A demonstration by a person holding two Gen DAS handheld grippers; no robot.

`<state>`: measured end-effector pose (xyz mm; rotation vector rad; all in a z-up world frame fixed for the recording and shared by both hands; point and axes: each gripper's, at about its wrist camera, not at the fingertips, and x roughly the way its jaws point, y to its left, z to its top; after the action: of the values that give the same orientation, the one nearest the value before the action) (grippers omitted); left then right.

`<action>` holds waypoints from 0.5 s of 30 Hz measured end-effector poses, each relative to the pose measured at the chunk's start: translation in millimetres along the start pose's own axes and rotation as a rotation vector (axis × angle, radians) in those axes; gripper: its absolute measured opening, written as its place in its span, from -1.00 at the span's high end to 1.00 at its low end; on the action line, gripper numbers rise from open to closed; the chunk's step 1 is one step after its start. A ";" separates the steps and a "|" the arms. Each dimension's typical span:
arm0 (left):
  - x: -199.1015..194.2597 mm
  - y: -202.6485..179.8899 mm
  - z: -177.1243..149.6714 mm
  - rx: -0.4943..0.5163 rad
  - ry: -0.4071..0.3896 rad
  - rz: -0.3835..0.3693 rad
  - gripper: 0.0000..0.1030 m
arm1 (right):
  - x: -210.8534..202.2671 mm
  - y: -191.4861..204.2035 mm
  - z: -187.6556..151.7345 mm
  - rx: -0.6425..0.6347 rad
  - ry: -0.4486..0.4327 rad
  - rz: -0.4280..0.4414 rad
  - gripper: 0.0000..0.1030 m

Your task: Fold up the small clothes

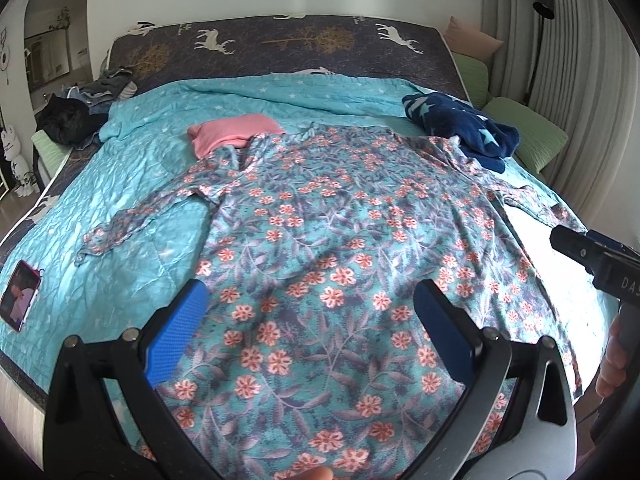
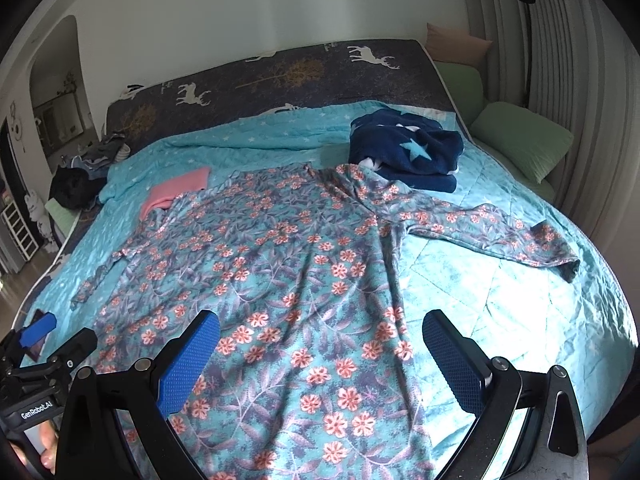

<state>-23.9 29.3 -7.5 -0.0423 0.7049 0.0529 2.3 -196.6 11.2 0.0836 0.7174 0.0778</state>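
Note:
A floral long-sleeved garment (image 1: 320, 248) in teal with pink flowers lies spread flat on the bed, sleeves out to both sides; it also shows in the right wrist view (image 2: 280, 280). My left gripper (image 1: 310, 320) is open and empty, hovering over the garment's lower middle. My right gripper (image 2: 322, 354) is open and empty over the garment's lower right part. The left sleeve (image 1: 132, 220) points left, the right sleeve (image 2: 500, 232) points right.
A teal quilt (image 2: 520, 340) covers the bed. A folded pink cloth (image 1: 232, 132) and a navy star blanket (image 2: 408, 148) lie beyond the garment. A phone (image 1: 20, 294) lies at the left edge. Dark clothes (image 1: 68, 120) are heaped at far left; green pillows (image 2: 524, 140) at right.

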 end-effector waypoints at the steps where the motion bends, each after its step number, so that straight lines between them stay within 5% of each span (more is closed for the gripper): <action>1: 1.0 2.0 -0.5 -0.005 0.003 0.003 -0.99 | 1.3 0.6 -0.3 -0.001 0.003 0.001 -1.00; 10: 18.9 40.0 -3.3 -0.115 0.065 -0.002 -0.99 | 20.2 22.4 3.3 -0.047 0.040 0.029 -1.00; 15: 35.4 105.2 5.8 -0.308 0.083 0.000 -0.99 | 28.8 58.3 8.2 -0.141 0.029 0.079 -1.00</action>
<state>0.1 135.8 -28.2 -0.3415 0.7749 0.1608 26.9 -136.1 4.5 -0.0246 0.7357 0.2052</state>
